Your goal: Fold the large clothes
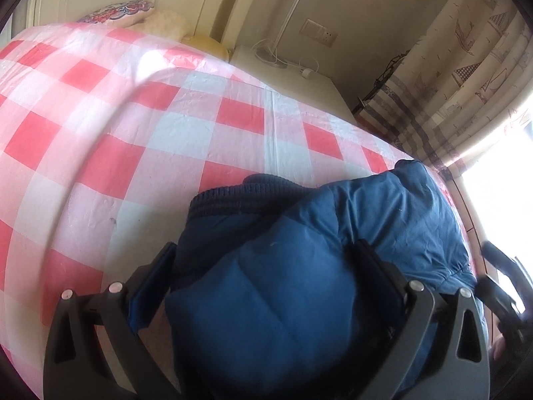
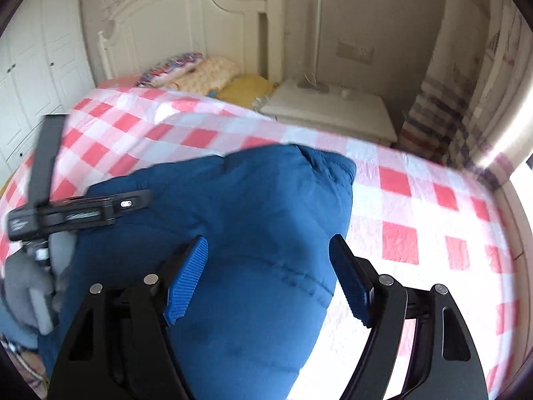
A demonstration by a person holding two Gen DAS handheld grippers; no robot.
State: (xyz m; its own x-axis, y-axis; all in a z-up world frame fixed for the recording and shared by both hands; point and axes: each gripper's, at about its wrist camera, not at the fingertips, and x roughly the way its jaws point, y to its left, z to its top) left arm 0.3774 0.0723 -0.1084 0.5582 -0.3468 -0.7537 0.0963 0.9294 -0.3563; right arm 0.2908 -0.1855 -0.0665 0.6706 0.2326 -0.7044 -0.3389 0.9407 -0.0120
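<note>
The puffy blue quilted jacket with a dark ribbed knit hem [image 1: 299, 266] lies bunched on the bed near its right-hand edge; the bed is covered by a red-and-white checked plastic sheet [image 1: 133, 126]. In the left wrist view, a wide stretch of bare checked sheet extends left of the jacket and beyond it toward the pillows, while to the right the jacket reaches almost to the bed edge beside the sunlit window. In the right wrist view, the jacket [image 2: 240, 233] occupies the left and centre, and open checked sheet [image 2: 416, 233] continues to its right up to the bed edge. At the head of the bed stand a white panelled wooden headboard [image 2: 206, 30], a patterned pillow [image 2: 176, 66] and a yellow cushion [image 2: 246, 90]; a white bedside cabinet [image 2: 333, 110] carries a lamp, and a nautical-print curtain [image 1: 466, 76] hangs at the right. The left gripper [image 1: 263, 256] points along the bed with its jaws wide apart, the jacket's bulk filling the gap between them; whether they are pressing on the fabric cannot be determined. The right gripper [image 2: 268, 250] is angled down over the jacket, jaws wide apart and holding nothing, its blue ribbed pads [image 2: 186, 280] clear of the fabric.
</note>
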